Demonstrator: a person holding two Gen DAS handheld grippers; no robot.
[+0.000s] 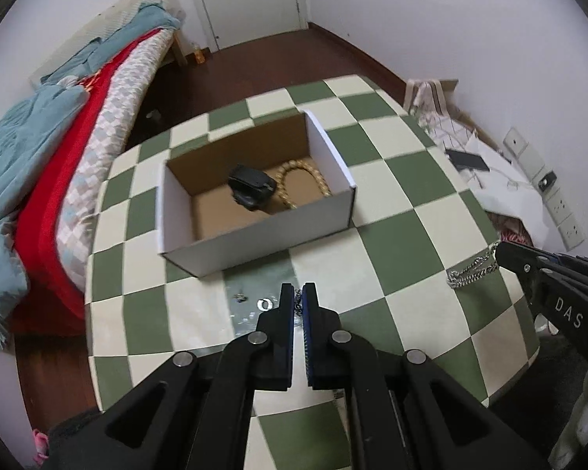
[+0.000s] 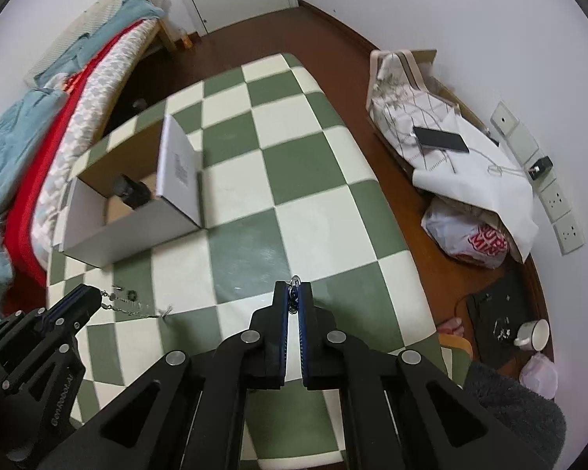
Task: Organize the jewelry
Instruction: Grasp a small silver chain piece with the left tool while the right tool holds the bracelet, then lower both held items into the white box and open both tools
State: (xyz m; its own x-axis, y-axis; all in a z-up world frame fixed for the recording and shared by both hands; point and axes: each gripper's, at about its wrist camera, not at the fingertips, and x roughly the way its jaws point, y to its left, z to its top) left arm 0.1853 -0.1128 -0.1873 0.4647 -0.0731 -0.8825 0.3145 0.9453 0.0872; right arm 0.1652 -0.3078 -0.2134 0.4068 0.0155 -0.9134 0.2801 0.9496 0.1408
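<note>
An open white cardboard box (image 1: pixel 254 235) stands on the green-and-cream checkered table (image 1: pixel 411 196). Inside lie a gold chain (image 1: pixel 294 180) and a black object (image 1: pixel 251 190). My left gripper (image 1: pixel 298 293) is shut on a thin silver chain (image 2: pixel 133 310), held just above the table in front of the box. My right gripper (image 2: pixel 293 291) is shut on a thick silver chain (image 1: pixel 472 270), which hangs from its tip at the table's right side. A small ring (image 1: pixel 264 304) and a tiny stud (image 1: pixel 239 297) lie on the table by the left gripper.
A bed with red and blue blankets (image 1: pixel 51 164) runs along the table's left. On the right, a pile of cloth with a black phone (image 2: pixel 441 139), a plastic bag (image 2: pixel 470 235) and a cup (image 2: pixel 533 335) sit on the floor.
</note>
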